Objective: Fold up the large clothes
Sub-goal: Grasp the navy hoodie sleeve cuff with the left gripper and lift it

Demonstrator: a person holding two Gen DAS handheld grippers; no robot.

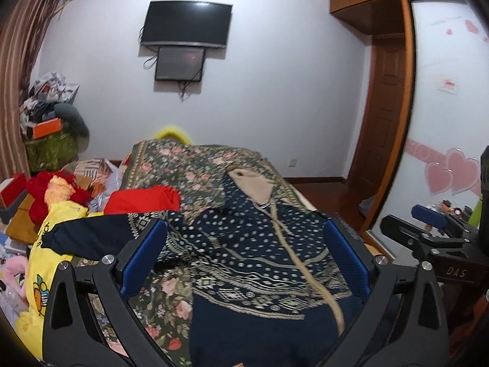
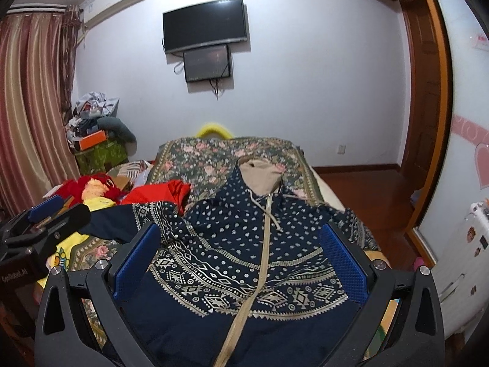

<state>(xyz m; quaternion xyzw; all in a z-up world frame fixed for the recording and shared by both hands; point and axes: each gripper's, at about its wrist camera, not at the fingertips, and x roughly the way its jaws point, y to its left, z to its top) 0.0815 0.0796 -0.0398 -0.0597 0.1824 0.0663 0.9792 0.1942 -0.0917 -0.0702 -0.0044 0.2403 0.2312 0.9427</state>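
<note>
Both claws are spread wide with nothing in them. The left gripper (image 1: pixel 244 257) sits low in its frame, blue pads (image 1: pixel 143 257) either side of the hoodie (image 1: pixel 259 244), hanging above it, not pinching anything. Same deal with the right gripper (image 2: pixel 241 260) in its own view. The hoodie, navy with a pale dotted pattern, lies zip-up across the middle of both frames on the bed (image 2: pixel 195 156), tan hood (image 2: pixel 259 177) pointing to the far end, one sleeve (image 1: pixel 88 238) flopped out left. A red cloth (image 2: pixel 159 194) sits just left of it, and a TV (image 2: pixel 204 29) hangs top centre.
</note>
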